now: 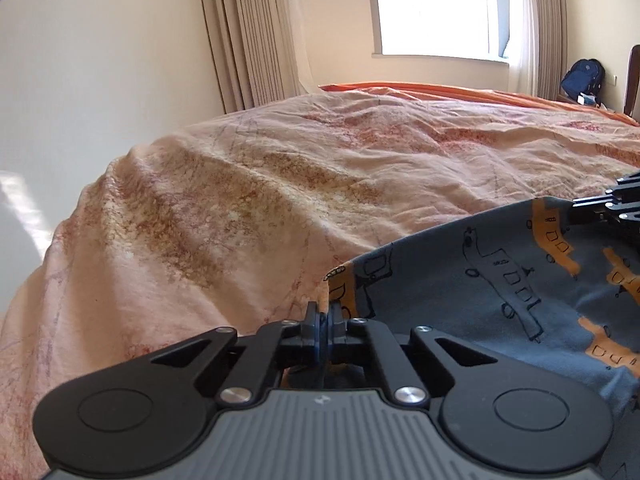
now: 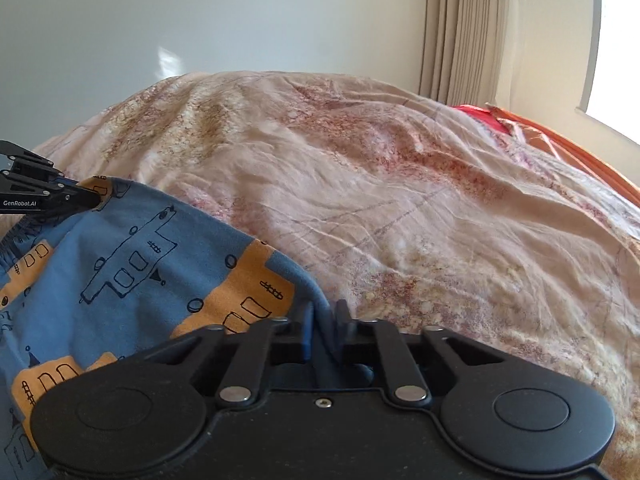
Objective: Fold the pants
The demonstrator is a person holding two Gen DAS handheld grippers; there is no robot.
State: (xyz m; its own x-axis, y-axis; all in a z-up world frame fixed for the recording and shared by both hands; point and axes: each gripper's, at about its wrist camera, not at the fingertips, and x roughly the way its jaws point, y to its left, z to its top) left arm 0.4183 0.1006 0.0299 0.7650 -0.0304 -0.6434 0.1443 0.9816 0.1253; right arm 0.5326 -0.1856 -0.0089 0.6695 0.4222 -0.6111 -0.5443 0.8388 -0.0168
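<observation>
Blue pants [image 1: 500, 280] printed with orange patches and drawn planes lie on a wrinkled pink bed cover [image 1: 260, 184]. In the left wrist view my left gripper [image 1: 325, 314] is shut on a lifted corner of the pants' edge. My right gripper [image 1: 578, 202] shows at the right rim of that view, at the pants' far edge. In the right wrist view my right gripper [image 2: 325, 316] is shut on a fold of the pants [image 2: 132, 272]. My left gripper [image 2: 94, 200] pinches the far corner at the left. The fabric between the two grippers sags in soft folds.
The bed cover [image 2: 420, 200] stretches ahead and drops off at its edge by a white wall [image 1: 100, 60]. Beige curtains [image 1: 248, 32] and a bright window [image 1: 436, 4] stand behind. An orange sheet [image 1: 440, 90] and a blue backpack [image 1: 582, 78] lie far right.
</observation>
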